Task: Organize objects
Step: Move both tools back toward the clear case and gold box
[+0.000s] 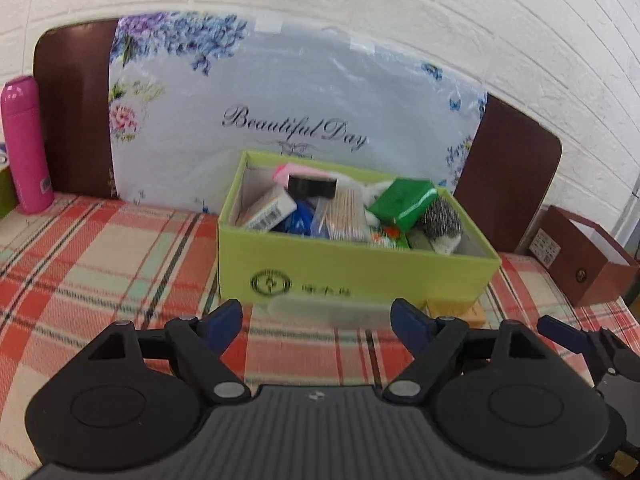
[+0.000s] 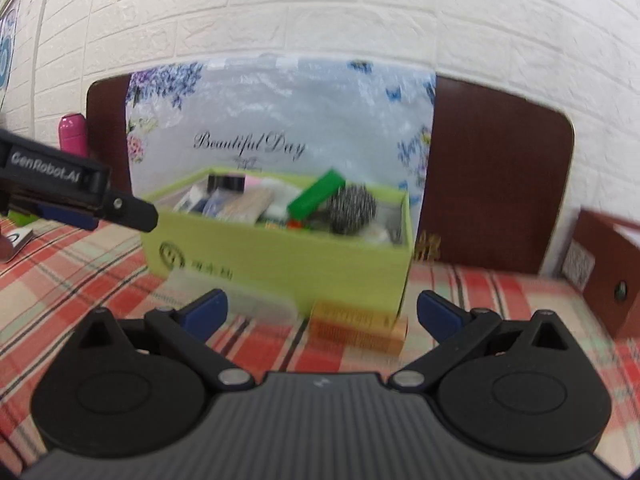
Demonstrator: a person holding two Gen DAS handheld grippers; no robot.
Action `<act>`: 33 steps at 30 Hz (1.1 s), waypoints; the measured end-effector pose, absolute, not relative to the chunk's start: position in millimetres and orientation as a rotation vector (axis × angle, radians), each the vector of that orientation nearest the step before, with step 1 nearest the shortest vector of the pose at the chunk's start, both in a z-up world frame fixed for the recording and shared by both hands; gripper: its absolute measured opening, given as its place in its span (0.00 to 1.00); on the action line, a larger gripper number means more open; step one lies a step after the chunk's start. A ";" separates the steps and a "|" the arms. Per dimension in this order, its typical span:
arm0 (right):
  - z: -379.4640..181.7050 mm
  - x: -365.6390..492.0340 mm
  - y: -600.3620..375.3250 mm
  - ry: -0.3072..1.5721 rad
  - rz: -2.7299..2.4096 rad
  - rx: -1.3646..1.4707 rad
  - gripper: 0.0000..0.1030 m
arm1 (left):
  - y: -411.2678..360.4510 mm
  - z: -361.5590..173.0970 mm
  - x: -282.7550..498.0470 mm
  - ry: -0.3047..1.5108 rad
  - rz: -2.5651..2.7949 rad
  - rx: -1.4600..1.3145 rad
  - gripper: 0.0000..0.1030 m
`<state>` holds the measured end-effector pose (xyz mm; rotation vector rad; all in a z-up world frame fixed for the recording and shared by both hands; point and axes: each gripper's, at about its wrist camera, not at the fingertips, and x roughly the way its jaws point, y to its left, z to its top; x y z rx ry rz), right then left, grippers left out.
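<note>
The left gripper (image 1: 316, 320) stands with its jaws spread wide and nothing between the blue pads. Just beyond its fingertips a pale, translucent flat item (image 1: 320, 312) lies on the plaid cloth (image 1: 100, 264), blurred, against the front wall of the lime-green box (image 1: 352, 272). The box sits straight ahead of both tools, open at the top and crowded: a bundle of cotton swabs (image 1: 346, 212), a green packet (image 1: 402, 202), a steel scourer (image 1: 442, 220), a black block (image 1: 312, 187) and a small white carton (image 1: 270, 210) show among the contents. The right gripper (image 2: 322, 314) is likewise wide open and empty; between and just past its tips lies an orange comb (image 2: 358, 326), touching the cloth by the box's near right corner. Far to the left of the left gripper a pink bottle (image 1: 25, 144) stands upright. Behind the box a flowered bag (image 1: 280, 96) leans on a brown headboard (image 1: 70, 108).
</note>
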<state>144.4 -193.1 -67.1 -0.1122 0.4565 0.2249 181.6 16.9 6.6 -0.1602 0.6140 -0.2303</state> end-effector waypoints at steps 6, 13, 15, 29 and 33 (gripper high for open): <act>-89.3 124.9 -201.6 0.540 0.214 -0.092 0.87 | 15.1 -24.0 168.8 0.718 -0.223 -0.165 0.82; -90.0 134.5 -213.2 0.554 0.162 -0.062 0.87 | 10.3 -22.3 190.6 0.638 -0.243 -0.060 0.82; -92.5 140.3 -215.7 0.567 0.151 -0.052 0.88 | 13.2 -23.0 202.1 0.629 -0.251 -0.057 0.82; -101.6 183.6 -164.1 0.524 0.479 -0.275 0.67 | 30.7 -33.3 254.0 0.642 -0.394 -0.128 0.82; -105.0 201.5 -149.2 0.518 0.496 -0.297 0.65 | 34.1 -39.4 262.4 0.664 -0.411 -0.151 0.82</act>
